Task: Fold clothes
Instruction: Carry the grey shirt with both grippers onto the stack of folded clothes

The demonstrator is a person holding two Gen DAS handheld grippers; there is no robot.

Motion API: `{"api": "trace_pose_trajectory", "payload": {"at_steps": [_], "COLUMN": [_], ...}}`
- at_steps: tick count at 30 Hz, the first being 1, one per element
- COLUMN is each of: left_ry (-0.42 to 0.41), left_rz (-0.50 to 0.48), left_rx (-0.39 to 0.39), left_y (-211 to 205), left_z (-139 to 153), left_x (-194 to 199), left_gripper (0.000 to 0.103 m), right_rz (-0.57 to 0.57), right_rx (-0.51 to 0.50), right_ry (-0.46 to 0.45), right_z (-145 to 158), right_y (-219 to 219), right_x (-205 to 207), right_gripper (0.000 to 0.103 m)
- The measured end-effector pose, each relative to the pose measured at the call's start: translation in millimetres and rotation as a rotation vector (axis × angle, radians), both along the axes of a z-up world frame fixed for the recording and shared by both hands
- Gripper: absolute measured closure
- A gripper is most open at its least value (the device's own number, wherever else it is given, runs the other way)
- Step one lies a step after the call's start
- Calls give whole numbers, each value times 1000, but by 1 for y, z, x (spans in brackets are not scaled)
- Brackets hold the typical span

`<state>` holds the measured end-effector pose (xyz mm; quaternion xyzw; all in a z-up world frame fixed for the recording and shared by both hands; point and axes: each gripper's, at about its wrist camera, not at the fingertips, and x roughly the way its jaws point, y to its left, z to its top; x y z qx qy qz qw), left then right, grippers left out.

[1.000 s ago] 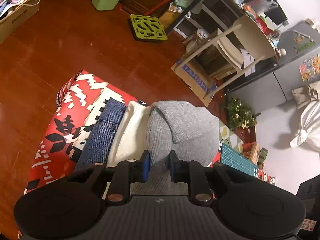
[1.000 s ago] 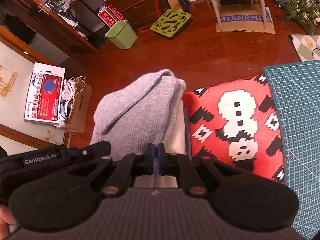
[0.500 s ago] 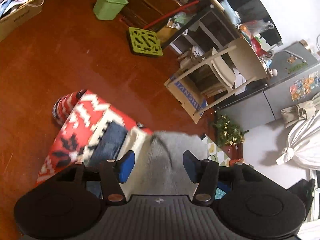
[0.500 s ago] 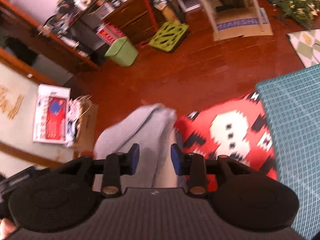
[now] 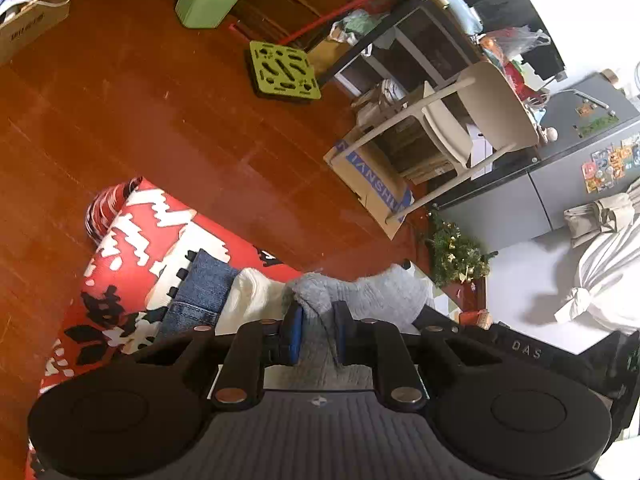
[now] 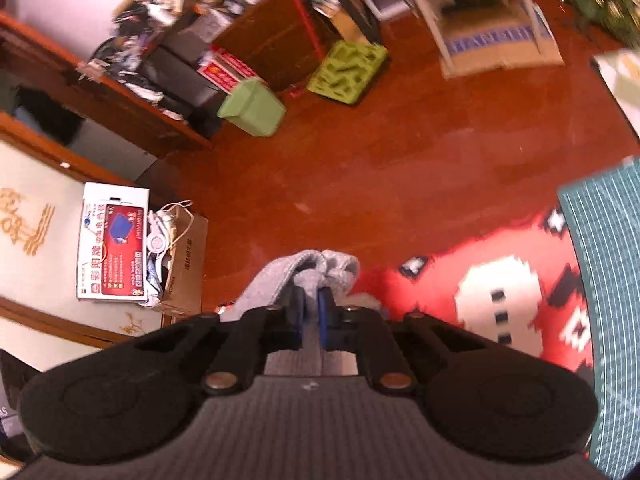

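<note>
Both grippers are closing on the grey sweater (image 5: 360,292): the left gripper (image 5: 316,334) pinches a fold, the right gripper (image 6: 312,316) its bunched edge.

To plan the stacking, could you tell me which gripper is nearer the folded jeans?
Left. The left gripper, closing on the grey sweater, is just right of the jeans; the right gripper, also closing on it, lies farther right.

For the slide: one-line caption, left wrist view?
Left gripper closing on grey knit garment beside folded jeans.
</note>
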<state>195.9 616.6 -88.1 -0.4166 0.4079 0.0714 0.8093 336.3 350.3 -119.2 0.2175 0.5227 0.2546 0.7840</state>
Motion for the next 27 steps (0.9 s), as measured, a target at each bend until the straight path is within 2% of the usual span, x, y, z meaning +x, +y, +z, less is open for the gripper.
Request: {"api": "trace_pose_trajectory", "payload": {"at_steps": [2, 4, 5, 8, 13, 15, 17, 19, 23, 27], "left_ry": [13, 38, 37, 7, -76, -109, -100, -85, -31, -33], "left_rz": [7, 25, 34, 37, -2, -45, -88, -113, -126, -90], "left_rx": [0, -16, -25, -10, -5, 19, 26, 30, 67, 36], "left_y": [1, 4, 5, 3, -11, -23, -35, -45, -54, -47], "left_z": [-4, -9, -8, 4, 29, 37, 34, 28, 11, 12], "left_x": [0, 1, -1, -10, -31, -34, -30, -27, -30, -45], "left_gripper": [85, 77, 75, 71, 71, 76, 86, 89, 93, 94], "right_rz": [16, 15, 9, -8, 16, 32, 57, 79, 89, 22], "right_rx": [-11, -11, -3, 17, -27, -43, -39, -34, -83, -85], "right_ry": [-16, 2, 3, -20, -82, -117, -130, -118, -87, -61], "right_z": [3, -2, -1, 10, 34, 44, 49, 44, 23, 15], "right_y": [5, 6, 4, -10, -20, -15, -6, 4, 11, -13], "right_x": [0, 2, 0, -13, -49, -63, -75, -81, -97, -108], "right_gripper": [92, 84, 83, 83, 84, 91, 97, 102, 103, 102]}}
